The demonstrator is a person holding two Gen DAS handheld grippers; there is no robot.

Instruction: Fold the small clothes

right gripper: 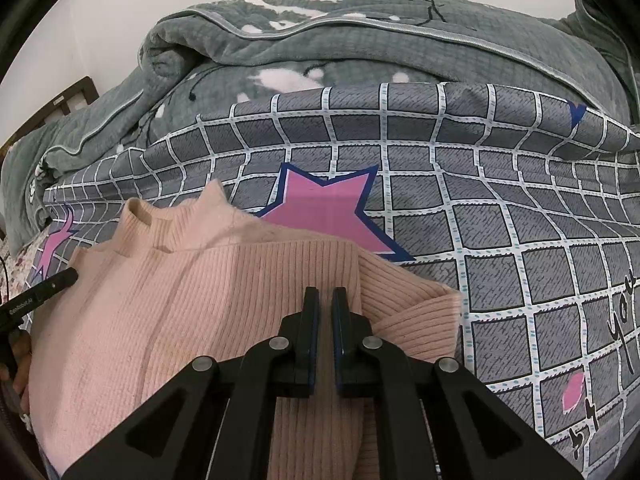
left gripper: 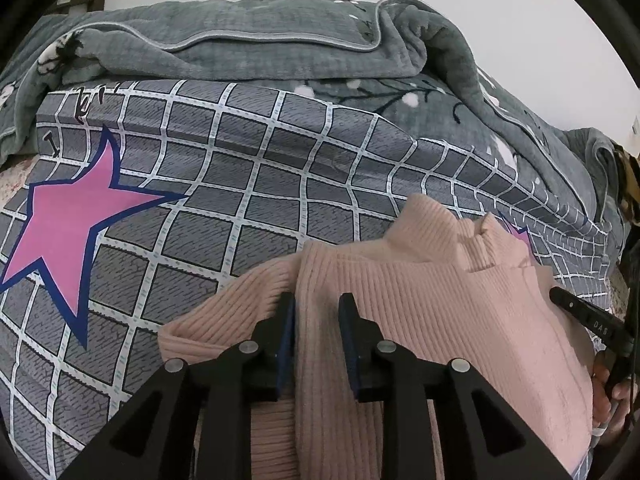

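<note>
A pink ribbed sweater lies flat on the bed with its high collar pointing away from me. My left gripper stands open over the sweater's left side. A folded edge of the knit runs between its blue pads without being pinched, and a sleeve sticks out to the left. In the right wrist view my right gripper is shut on the sweater at a fold beside the right sleeve. Only a thin slit of pink knit shows between its fingers.
The sweater rests on a grey checked sheet printed with pink stars. A bunched grey-green blanket is piled along the far side. A wooden bed frame shows at the upper left of the right wrist view.
</note>
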